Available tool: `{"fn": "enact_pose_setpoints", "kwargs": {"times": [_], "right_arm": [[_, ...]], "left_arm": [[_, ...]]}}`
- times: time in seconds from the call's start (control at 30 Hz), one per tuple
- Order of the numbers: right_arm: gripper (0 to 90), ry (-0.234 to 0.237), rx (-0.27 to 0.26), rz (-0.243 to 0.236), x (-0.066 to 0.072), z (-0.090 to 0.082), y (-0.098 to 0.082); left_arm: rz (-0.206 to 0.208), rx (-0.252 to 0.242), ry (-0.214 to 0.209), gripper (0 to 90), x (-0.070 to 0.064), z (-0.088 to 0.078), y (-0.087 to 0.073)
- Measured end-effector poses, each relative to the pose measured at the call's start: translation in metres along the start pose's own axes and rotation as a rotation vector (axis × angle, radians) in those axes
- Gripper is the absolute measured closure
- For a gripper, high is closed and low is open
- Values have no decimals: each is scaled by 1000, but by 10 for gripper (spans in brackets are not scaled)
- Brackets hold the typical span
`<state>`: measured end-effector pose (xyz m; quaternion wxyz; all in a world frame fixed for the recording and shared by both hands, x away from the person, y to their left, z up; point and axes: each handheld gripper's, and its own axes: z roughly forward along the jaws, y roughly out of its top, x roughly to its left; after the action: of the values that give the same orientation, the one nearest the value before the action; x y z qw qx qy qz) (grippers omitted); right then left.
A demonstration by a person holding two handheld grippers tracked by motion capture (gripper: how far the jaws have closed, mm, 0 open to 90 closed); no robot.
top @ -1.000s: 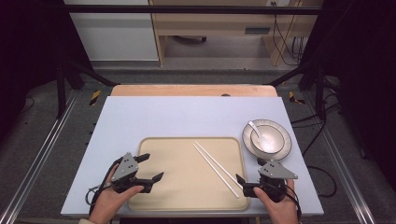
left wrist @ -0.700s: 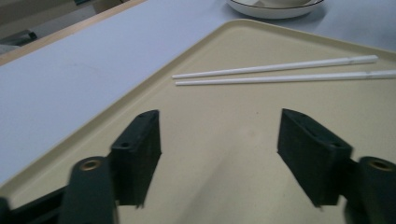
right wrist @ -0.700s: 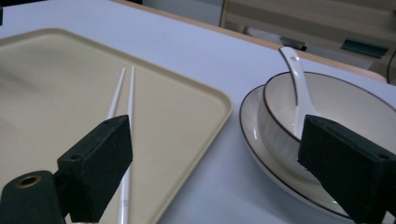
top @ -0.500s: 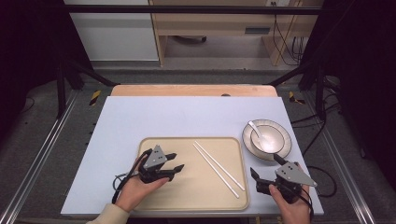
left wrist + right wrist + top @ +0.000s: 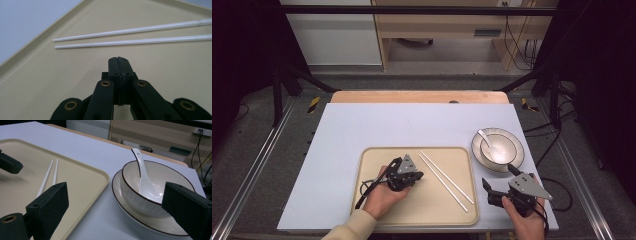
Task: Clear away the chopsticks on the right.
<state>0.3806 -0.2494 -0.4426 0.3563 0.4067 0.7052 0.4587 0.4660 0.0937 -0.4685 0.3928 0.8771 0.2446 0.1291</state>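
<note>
Two white chopsticks [image 5: 446, 181] lie side by side on the beige tray [image 5: 422, 212], slanting from upper left to lower right. My left gripper [image 5: 418, 175] is shut with nothing in it and hovers low over the tray, its tip [image 5: 118, 60] a short way from the chopsticks [image 5: 130, 37]. A white bowl [image 5: 498, 149] holding a white spoon [image 5: 484, 139] stands on a plate right of the tray. My right gripper [image 5: 500, 177] is open wide just in front of the plate. In the right gripper view its jaws frame the tray corner [image 5: 82, 177] and the bowl [image 5: 155, 187].
The tray rests on a pale blue mat [image 5: 377, 125] over a wooden table. The plate [image 5: 140, 220] sits close to the tray's right edge. The left gripper's black tip [image 5: 10, 163] shows at the left of the right gripper view. Open mat lies behind the tray.
My left gripper has moved right from the tray's left edge to over the tray, close to the chopsticks. My right gripper has shifted right, off the tray's corner toward the plate.
</note>
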Motion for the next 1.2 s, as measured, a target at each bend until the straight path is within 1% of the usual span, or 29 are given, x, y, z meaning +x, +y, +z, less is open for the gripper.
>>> {"fn": "enact_pose_setpoints", "kwargs": {"times": [0.07, 0.1, 0.2, 0.23, 0.27, 0.33, 0.4, 0.43, 0.5, 0.57, 0.6, 0.63, 0.67, 0.7, 0.77, 0.83, 0.97, 1.0, 1.03, 1.1, 1.13, 1.17, 1.2], "right_arm": [[70, -2, 0, 1, -1, 2, -1], [71, -1, 0, 2, -1, 3, -1], [72, -1, 4, 13, -2, 4, -1], [73, -1, 4, 13, -3, 4, -1], [74, -1, 2, 13, -3, 5, -2], [75, -1, 1, 14, -3, 5, -1], [76, 1, 0, 15, -2, 6, -1], [77, 1, 1, 15, -2, 6, -1], [78, -2, 3, 11, -2, 7, -1], [81, -6, 4, 8, -3, 9, -1], [82, -7, 6, 8, -3, 9, -1], [83, -8, 7, 8, -3, 10, -1], [85, -10, 9, 9, -3, 11, -2], [88, -8, 14, 12, -3, 11, -2], [88, 4, 19, 12, -3, 14, -3], [88, 11, 22, 12, -1, 16, -2], [88, 12, 28, 0, 1, 17, -2], [89, 12, 27, 1, 1, 16, -2], [90, 10, 27, 3, 0, 16, -2], [91, 12, 33, 4, 1, 17, -2], [91, 10, 37, 3, 1, 17, -2], [91, 8, 39, 3, 1, 18, -2], [92, 5, 39, 2, 0, 18, -2]], "left_arm": [[-7, 7, -1, 895, 1, 5, 2], [-10, 13, 7, 895, 1, 9, 4], [-10, 29, 5, 895, 2, 14, 7], [-22, 27, 4, 895, 2, 17, 8], [-14, 39, 4, 895, 2, 18, 9], [-1, 57, 20, 896, 1, 22, 11], [-10, 56, 24, 895, 2, 25, 14], [-20, 51, 33, 895, 3, 27, 15], [-39, 36, 36, 896, 7, 32, 17], [-33, 33, 42, 895, 10, 35, 19], [-41, 24, 48, 895, 11, 37, 20], [-46, 18, 46, 895, 12, 40, 21], [-41, 18, 44, 895, 14, 41, 22], [-49, 8, 38, 895, 14, 44, 24], [-31, 7, 30, 895, 13, 48, 27], [-28, 4, 22, 895, 13, 53, 31], [-8, 4, 0, 895, 11, 59, 36], [-15, -2, -3, 895, 10, 60, 37], [-9, -3, -10, 895, 10, 62, 38], [-10, -6, -16, 896, 8, 63, 39], [4, -1, -21, 896, 7, 64, 40], [4, -7, -27, 896, 5, 66, 41], [18, 0, -35, 896, 4, 66, 42]]}}
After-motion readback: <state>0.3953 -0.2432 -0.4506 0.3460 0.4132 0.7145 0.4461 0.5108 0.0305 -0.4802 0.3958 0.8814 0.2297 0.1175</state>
